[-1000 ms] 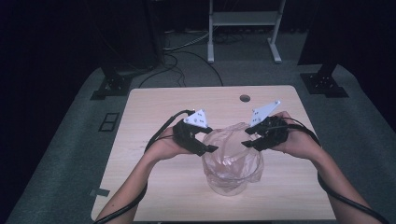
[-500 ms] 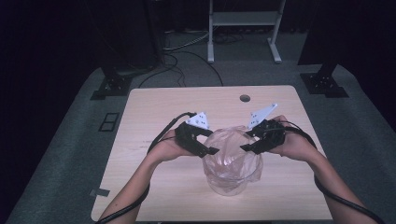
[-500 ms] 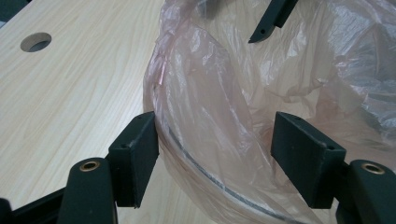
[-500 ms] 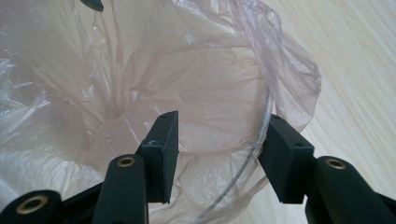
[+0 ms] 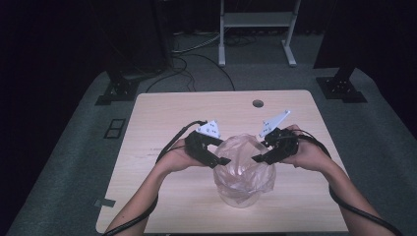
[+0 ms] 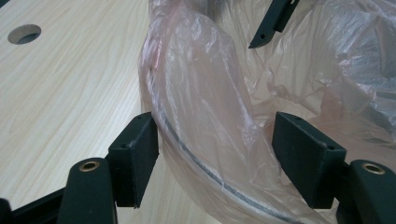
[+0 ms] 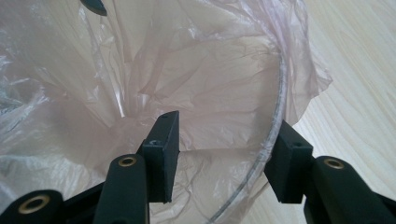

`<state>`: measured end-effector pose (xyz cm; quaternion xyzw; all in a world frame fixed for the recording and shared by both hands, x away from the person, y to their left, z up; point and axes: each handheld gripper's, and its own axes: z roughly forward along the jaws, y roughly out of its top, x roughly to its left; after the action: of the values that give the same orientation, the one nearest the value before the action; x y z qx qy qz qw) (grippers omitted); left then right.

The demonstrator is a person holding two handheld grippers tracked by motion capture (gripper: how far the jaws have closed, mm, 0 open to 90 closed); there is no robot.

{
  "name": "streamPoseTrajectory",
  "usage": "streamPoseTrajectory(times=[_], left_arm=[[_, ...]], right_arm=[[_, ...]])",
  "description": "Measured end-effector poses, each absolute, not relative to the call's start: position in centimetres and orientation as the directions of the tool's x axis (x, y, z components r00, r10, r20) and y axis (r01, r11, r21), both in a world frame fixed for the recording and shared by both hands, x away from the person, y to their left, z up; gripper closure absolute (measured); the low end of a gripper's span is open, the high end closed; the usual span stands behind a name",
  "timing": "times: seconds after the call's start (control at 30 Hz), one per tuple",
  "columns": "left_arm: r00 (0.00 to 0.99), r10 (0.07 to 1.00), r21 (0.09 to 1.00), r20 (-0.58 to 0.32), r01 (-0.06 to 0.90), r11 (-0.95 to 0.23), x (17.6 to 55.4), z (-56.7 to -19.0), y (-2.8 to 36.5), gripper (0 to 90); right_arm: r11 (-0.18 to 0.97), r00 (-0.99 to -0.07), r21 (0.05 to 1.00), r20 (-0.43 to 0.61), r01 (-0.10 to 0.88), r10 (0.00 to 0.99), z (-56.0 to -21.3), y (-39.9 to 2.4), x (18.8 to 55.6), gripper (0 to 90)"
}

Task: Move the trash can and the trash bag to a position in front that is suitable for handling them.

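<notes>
We find the plastic bag [image 5: 244,169] lining a clear container [image 5: 242,195] just this side of the desk's [image 5: 162,115] cable hole [image 5: 257,103], each hand-held gripper (left [image 5: 222,161], right [image 5: 257,158]) parted astride its rim, gripping nothing; we advise seating the film evenly before clamping.

bag [image 5: 244,174] | clear pinkish plastic, crumpled | lining a round container, mouth open | table centre-front

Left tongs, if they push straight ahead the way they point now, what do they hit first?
Most likely the plastic bag draped over the container rim, already between the left tongs; depth is unclear.
</notes>
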<state>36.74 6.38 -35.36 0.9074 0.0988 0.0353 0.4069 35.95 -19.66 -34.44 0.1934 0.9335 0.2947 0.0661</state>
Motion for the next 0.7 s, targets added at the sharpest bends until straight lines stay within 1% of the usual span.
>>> streamPoseTrajectory(times=[0.4,0.5,0.63,0.7], left_arm=[[0.977,0.210,0.740,-0.032,0.164,-0.652,36.7,-35.8,6.5,30.1],[0.977,0.214,0.742,-0.020,0.158,-0.651,36.8,-35.7,6.5,29.2],[0.974,0.227,0.756,-0.004,0.152,-0.636,36.7,-35.0,6.7,28.7],[0.973,0.229,0.764,0.005,0.144,-0.629,36.6,-34.5,6.8,28.7]], right_arm=[[0.747,-0.915,0.568,0.028,0.345,0.402,-35.0,-19.7,36.1,53.5],[0.747,-0.915,0.565,0.036,0.351,0.402,-35.1,-19.6,36.1,53.1],[0.752,-0.916,0.569,0.008,0.333,0.400,-34.7,-19.6,35.9,49.3],[0.753,-0.916,0.577,-0.017,0.318,0.400,-34.5,-19.5,35.8,48.8]])
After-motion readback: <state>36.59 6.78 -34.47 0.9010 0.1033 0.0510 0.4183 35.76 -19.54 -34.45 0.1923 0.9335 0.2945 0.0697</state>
